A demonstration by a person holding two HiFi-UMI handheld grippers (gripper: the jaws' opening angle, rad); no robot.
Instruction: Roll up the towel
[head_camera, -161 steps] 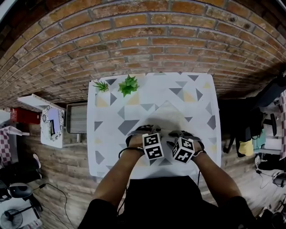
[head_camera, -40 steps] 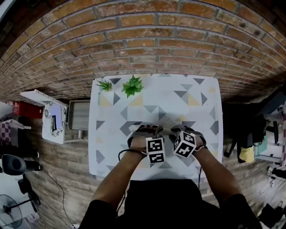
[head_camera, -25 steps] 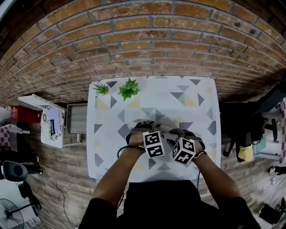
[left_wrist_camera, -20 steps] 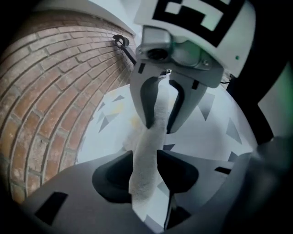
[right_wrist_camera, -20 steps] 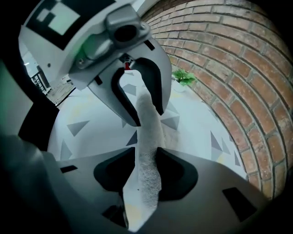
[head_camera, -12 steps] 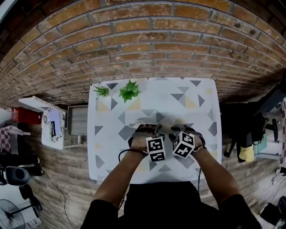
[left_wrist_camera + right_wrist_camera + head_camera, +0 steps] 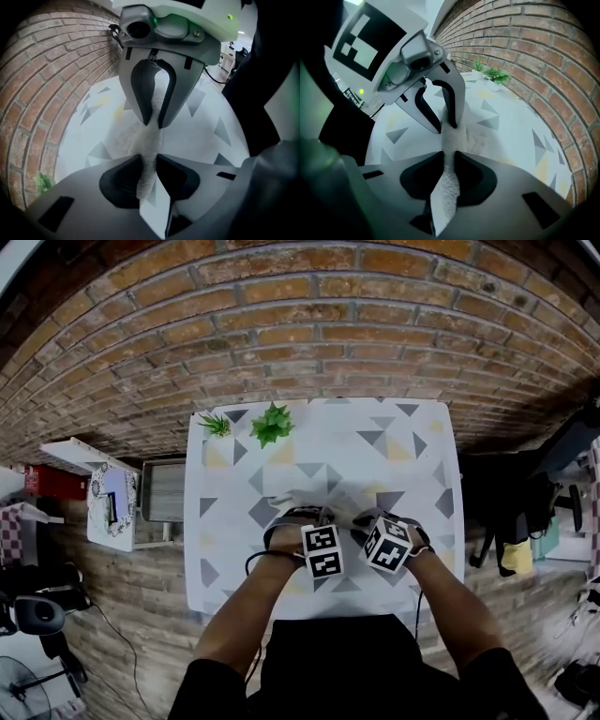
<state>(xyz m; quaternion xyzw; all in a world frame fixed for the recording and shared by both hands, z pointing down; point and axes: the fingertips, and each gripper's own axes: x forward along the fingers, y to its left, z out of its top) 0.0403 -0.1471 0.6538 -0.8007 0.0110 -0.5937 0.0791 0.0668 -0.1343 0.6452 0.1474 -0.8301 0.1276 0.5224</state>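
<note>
Item: white towel (image 7: 152,133), frame centre, laid on patterned table (image 7: 412,427); edge clamped by left gripper (image 7: 149,161) and right gripper (image 7: 449,157), 2 jaw pairs just closed.

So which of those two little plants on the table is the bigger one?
The bushy plant on the right; the spiky plant beside it, nearer the left edge of the table, is clearly smaller.

You have a triangle-patterned table (image 7: 412,437) by the brick wall (image 7: 309,324). At its far left corner, a small spiky plant (image 7: 217,422) stands beside a larger leafy plant (image 7: 271,423). A wooden floor (image 7: 141,596) lies beneath.
</note>
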